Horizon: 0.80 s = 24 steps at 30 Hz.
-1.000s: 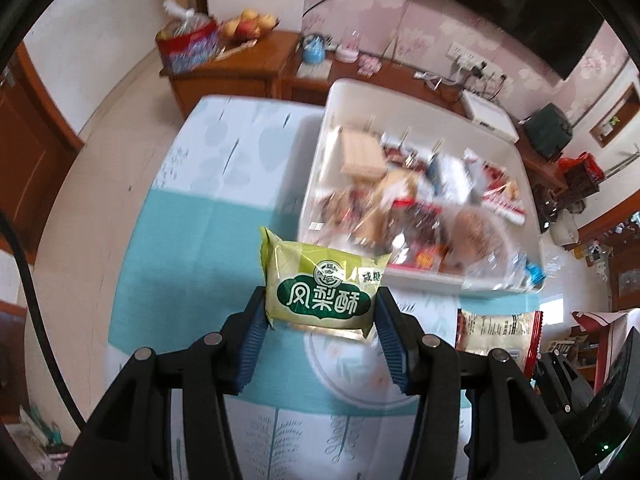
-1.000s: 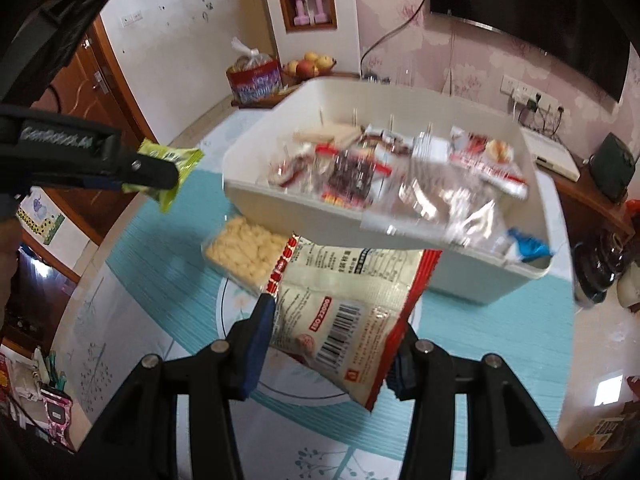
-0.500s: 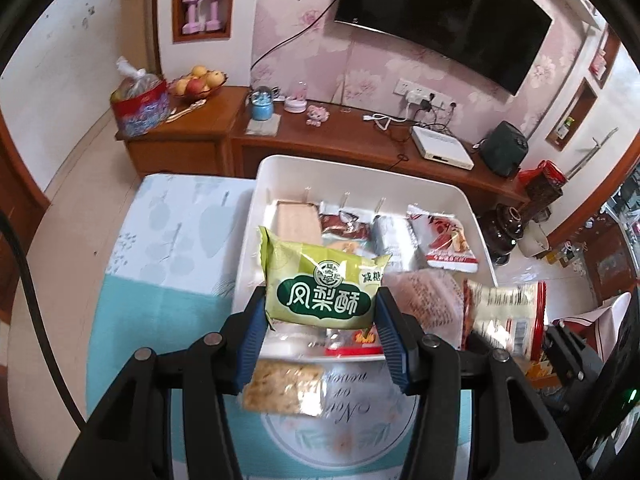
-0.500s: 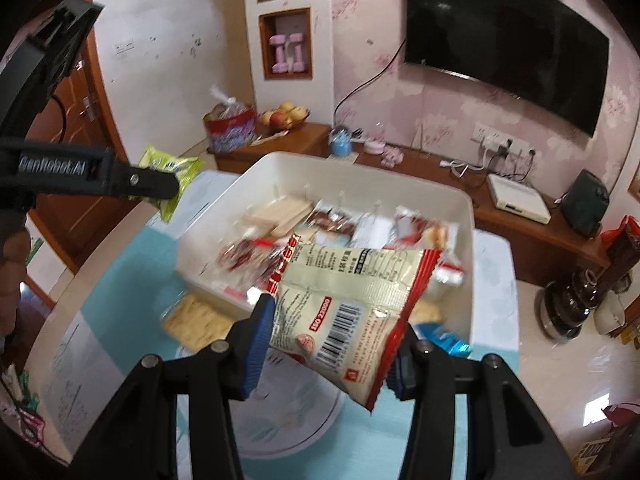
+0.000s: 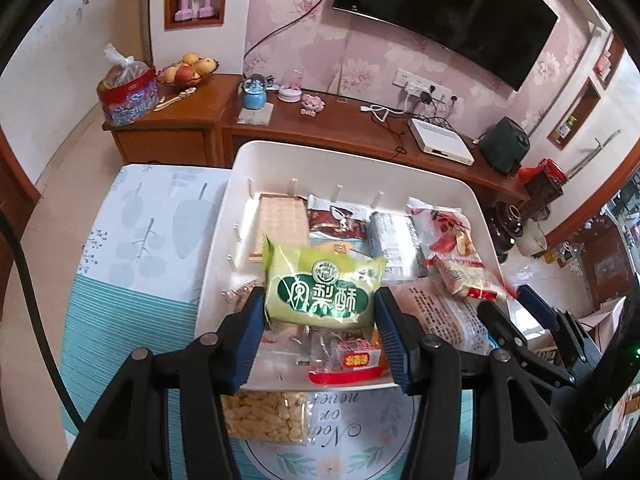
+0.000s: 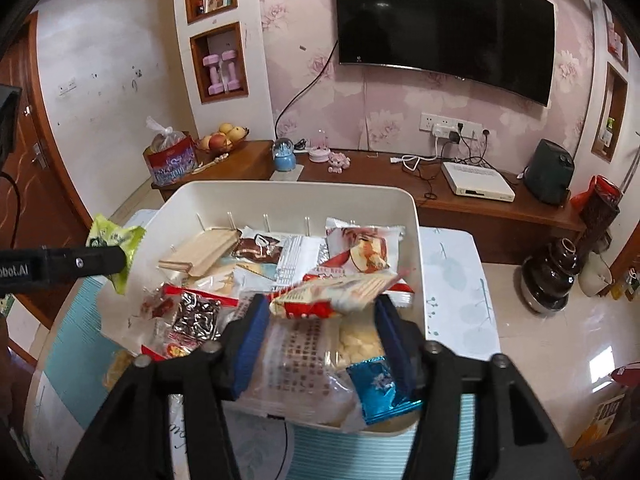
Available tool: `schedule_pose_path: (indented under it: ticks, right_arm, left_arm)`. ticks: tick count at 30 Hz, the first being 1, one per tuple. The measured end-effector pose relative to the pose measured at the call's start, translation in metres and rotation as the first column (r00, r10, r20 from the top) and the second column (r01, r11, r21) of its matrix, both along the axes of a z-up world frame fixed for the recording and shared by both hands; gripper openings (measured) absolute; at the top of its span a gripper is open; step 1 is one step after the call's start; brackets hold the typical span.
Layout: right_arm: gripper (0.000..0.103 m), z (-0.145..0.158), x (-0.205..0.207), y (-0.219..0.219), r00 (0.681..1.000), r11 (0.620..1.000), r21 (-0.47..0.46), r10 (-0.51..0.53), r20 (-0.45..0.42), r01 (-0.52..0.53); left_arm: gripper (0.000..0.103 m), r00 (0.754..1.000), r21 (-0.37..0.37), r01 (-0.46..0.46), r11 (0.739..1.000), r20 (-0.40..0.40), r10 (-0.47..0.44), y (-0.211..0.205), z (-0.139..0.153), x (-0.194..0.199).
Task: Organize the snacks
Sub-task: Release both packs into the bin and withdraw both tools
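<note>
Home living room: wall television [image 6: 444,24], wooden sideboard [image 6: 460,196], fruit bowl [image 6: 222,140].

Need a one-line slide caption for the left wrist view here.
Left gripper holds a green snack packet over the white bin of assorted snacks.

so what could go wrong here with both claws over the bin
1. The right claw is opening and the red-and-white packet sits tilted on an already heaped pile, so it may slide off.
2. The white bin looks crowded; the green pastry pack in the left claw may land on top and spill over the near rim.
</note>
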State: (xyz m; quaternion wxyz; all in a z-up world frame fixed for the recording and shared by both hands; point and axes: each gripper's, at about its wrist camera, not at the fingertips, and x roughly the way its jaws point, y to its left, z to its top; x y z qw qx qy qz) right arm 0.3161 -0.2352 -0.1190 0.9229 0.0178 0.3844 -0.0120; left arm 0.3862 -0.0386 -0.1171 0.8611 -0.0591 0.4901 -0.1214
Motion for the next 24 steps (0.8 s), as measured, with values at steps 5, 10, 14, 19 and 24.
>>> schedule_pose_path:
  ticks: [5, 10, 14, 19, 24]
  right_arm:
    - [0.068, 0.006, -0.003, -0.002, 1.000, 1.000, 0.026, -0.001, 0.006, 0.001]
    - [0.068, 0.014, -0.011, 0.001, 1.000, 1.000, 0.030, 0.000, 0.022, -0.001]
    - [0.068, 0.018, -0.017, 0.008, 1.000, 1.000, 0.027, 0.009, 0.024, -0.010]
    - [0.068, 0.022, -0.028, 0.020, 0.999, 0.999, 0.024, 0.022, 0.023, -0.022]
    - [0.068, 0.022, -0.038, 0.034, 0.999, 0.999, 0.033, 0.035, 0.013, -0.036]
  left_arm:
    - [0.059, 1.000, 0.000, -0.019, 1.000, 0.017, 0.019, 0.006, 0.007, -0.002]
    - [0.067, 0.999, -0.004, -0.029, 1.000, 0.030, 0.029, 0.014, 0.014, -0.010]
    - [0.068, 0.999, -0.008, -0.041, 0.999, 0.027, 0.041, 0.023, 0.015, -0.022]
    - [0.076, 0.998, -0.007, -0.054, 0.999, 0.011, 0.054, 0.037, 0.012, -0.035]
    - [0.078, 0.998, -0.011, -0.067, 0.998, -0.018, 0.067, 0.057, 0.004, -0.049]
